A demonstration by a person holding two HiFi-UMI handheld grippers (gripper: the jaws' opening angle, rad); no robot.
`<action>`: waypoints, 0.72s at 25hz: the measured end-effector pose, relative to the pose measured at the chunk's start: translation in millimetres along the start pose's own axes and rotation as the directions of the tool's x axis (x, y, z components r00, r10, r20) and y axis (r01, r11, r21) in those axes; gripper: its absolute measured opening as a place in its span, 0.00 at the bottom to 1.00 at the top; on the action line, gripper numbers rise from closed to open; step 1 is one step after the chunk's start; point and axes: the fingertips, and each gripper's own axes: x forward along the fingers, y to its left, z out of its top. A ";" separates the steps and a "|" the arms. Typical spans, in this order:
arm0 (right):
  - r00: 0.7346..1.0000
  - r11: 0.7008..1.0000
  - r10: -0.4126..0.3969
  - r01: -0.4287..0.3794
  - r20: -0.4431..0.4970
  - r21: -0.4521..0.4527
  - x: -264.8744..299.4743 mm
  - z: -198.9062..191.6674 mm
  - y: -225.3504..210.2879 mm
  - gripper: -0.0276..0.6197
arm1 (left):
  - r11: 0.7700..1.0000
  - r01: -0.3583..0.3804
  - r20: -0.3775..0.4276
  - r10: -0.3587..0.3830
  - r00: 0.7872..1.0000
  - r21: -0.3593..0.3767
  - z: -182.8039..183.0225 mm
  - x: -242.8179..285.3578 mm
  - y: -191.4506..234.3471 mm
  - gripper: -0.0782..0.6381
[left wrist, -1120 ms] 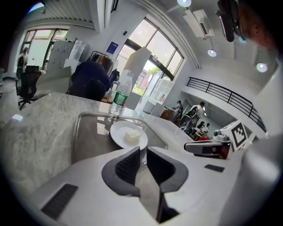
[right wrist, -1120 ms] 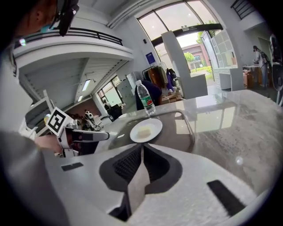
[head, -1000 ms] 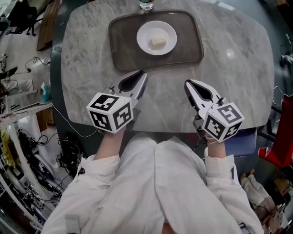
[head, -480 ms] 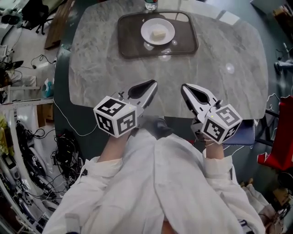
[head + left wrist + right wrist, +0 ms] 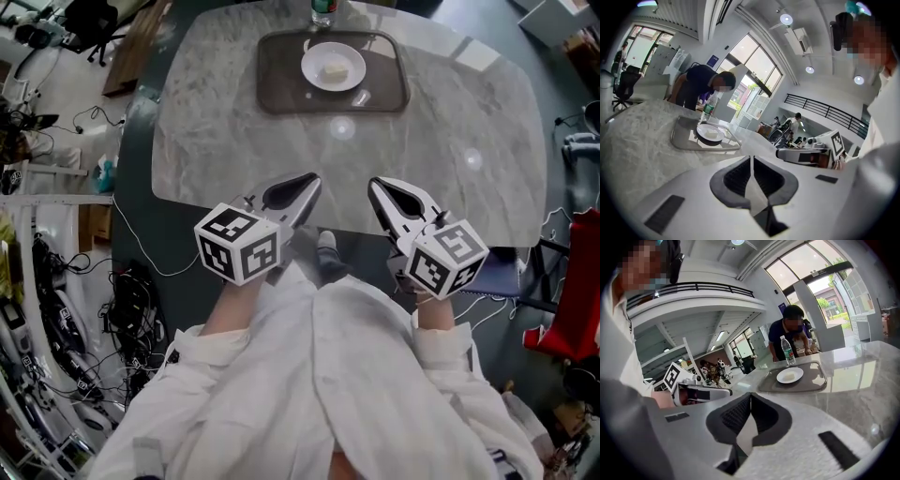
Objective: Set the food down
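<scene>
A pale piece of food (image 5: 336,70) lies on a white plate (image 5: 317,56) in a dark tray (image 5: 281,89) at the far side of the marble table (image 5: 216,141). Both grippers hover at the table's near edge, far from the tray. My left gripper (image 5: 312,179) is shut and empty, and my right gripper (image 5: 373,185) beside it is the same. In the left gripper view the closed gripper (image 5: 751,157) points towards the plate (image 5: 704,136) and tray (image 5: 682,140). The right gripper view shows the closed gripper (image 5: 750,393), the plate (image 5: 797,374) and the food (image 5: 787,376).
A water bottle (image 5: 323,9) stands just behind the tray. A person in a dark shirt (image 5: 785,333) leans over the table's far side. Cables and clutter (image 5: 56,281) cover the floor at the left. A red object (image 5: 572,309) and a blue seat (image 5: 502,272) stand at the right.
The view has pulled back from the table, so the tray and plate look smaller and farther. Both grippers have drawn back from mid-table to its near edge, staying side by side.
</scene>
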 end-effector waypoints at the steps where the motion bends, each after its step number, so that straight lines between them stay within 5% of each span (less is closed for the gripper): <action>1: 1.000 1.000 -0.003 0.003 0.001 -0.002 0.5 0.2 1.3 0.05 | 1.000 0.000 0.000 0.000 1.000 0.003 0.4 -2.5 0.5 0.15; 18: 0.997 0.998 -0.053 0.055 0.062 -0.032 5.8 19.8 42.2 0.05 | 0.989 0.120 -0.047 -0.116 0.992 0.084 7.6 -25.8 -21.5 0.15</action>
